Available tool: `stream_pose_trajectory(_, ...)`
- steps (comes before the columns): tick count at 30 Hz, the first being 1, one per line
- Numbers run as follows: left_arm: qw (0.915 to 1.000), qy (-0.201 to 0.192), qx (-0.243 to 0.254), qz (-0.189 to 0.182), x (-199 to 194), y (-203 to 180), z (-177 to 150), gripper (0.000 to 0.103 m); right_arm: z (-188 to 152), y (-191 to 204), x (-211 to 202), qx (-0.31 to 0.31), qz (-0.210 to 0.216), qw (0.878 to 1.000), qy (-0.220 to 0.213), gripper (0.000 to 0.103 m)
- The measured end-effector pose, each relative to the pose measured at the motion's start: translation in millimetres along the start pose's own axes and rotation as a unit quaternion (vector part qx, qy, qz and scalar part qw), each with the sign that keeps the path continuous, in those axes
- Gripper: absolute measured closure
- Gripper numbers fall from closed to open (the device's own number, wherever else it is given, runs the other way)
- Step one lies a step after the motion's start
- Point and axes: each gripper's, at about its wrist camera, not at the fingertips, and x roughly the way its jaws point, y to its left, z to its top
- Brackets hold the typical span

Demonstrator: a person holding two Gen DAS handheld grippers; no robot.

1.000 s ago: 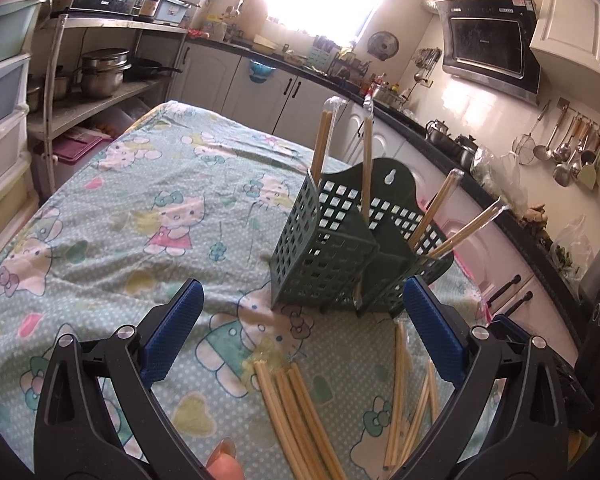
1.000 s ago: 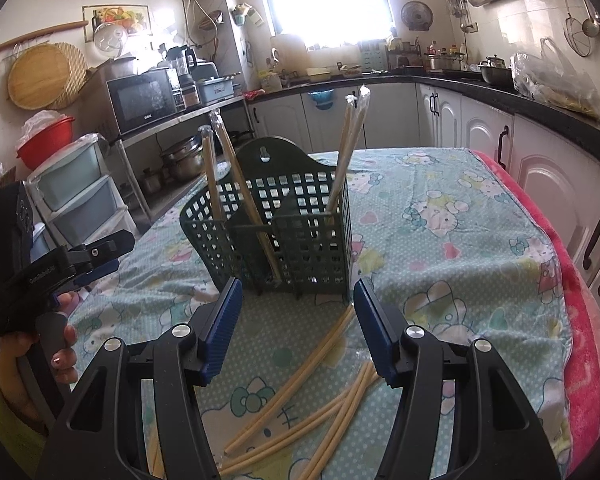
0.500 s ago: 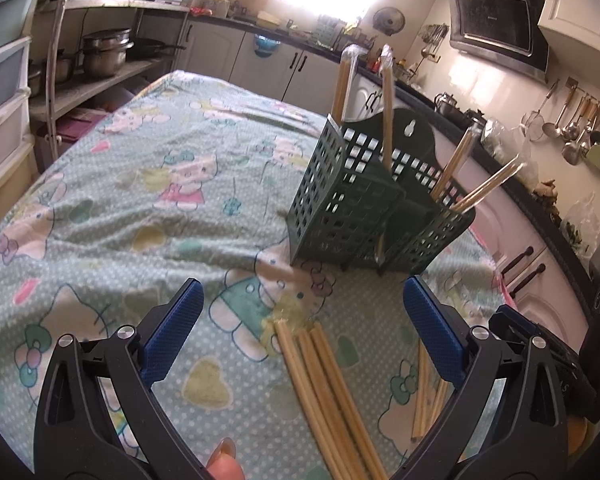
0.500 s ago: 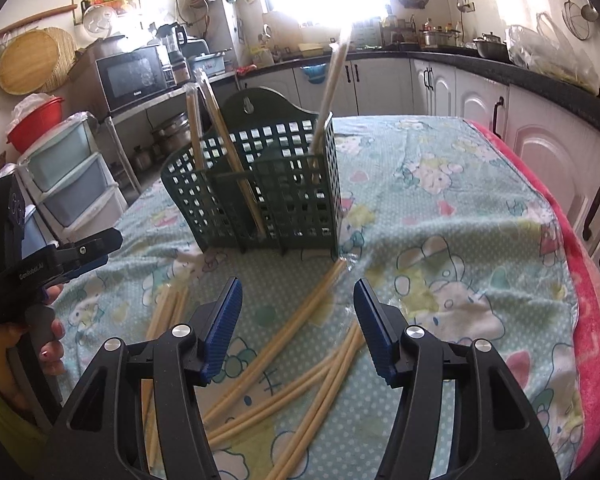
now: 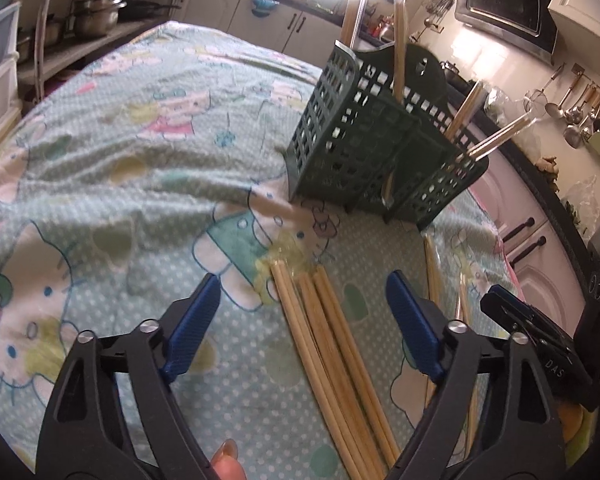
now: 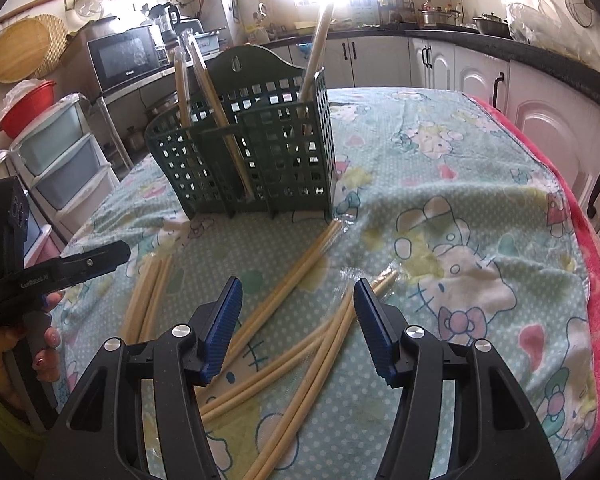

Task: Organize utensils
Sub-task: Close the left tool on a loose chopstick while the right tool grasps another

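Both grippers have dropped closer to the tabletop (image 6: 460,152) since a second ago, and the green basket (image 6: 260,152) now sits higher in each view. Left gripper (image 5: 300,320): blue fingers (image 5: 190,330) closing, nothing pinched yet; a bundle of wooden chopsticks (image 5: 332,344) lies on the cloth between them, pads not touching it. That bundle starts just in front of the basket and runs back toward the camera. Its far end looks wrapped in clear plastic, though blur makes this uncertain. A fingertip of the person shows at the bottom edge of the left view.

Right gripper (image 6: 298,324): fingers (image 6: 224,324) spread partway, holding nothing; loose chopsticks (image 6: 300,344) cross the cloth under the gap, fanned out in front of the basket. One pair (image 6: 308,260) runs diagonally up to the basket's front right corner, near touching it. More sticks (image 6: 148,292) lie left of the basket's front, by the left gripper, which shows at the left edge of the right view in the person's hand (image 6: 40,340).

Basket stands upright on the cartoon-cat cloth (image 5: 100,160), well ahead of both grippers. Several wrapped chopsticks (image 6: 316,48) already stand in its compartments, leaning: two in the left part, one in the right as seen from the right wrist. Behind the basket: kitchen cabinets (image 6: 380,60), microwave (image 6: 124,60), bright window.
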Motion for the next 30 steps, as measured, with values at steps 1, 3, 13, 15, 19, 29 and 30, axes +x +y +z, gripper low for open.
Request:
stream_pose_trajectory(1, 1.0000, 0.005, -0.002, -0.003, 2, 0, -1, 0.037, -1, -1, 1, 0.000, -0.001, 1.000, 0.003, 0.047)
stream_pose_trajectory(3, 0.9999, 0.009, -0.005, -0.008, 5, 1, -3, 0.044, -3, -2, 3, 0.001, -0.001, 1.000, 0.008, 0.047)
stream_pose_trajectory(13, 0.9968, 0.036, -0.056, -0.044, 23, 15, 5, 0.068, -7, -7, 11, 0.011, 0.000, 1.000, 0.017, 0.047)
stream_pose_trajectory(15, 0.9954, 0.040, -0.073, -0.048, 28, 20, 10, 0.071, -7, -7, 12, 0.012, 0.000, 1.000, 0.019, 0.047)
stream_pose_trajectory(19, 0.9935, 0.046, -0.091, -0.051, 35, 27, 16, 0.082, -8, -10, 16, 0.014, -0.003, 1.000, 0.027, 0.047)
stream_pose_trajectory(29, 0.9903, 0.054, -0.117, -0.052, 44, 38, 23, 0.098, -6, -18, 33, 0.030, -0.020, 0.998, 0.059, 0.055)
stream_pose_trajectory(30, 0.9902, 0.053, -0.118, -0.053, 43, 39, 23, 0.098, -6, -19, 35, 0.031, -0.022, 0.997, 0.062, 0.056)
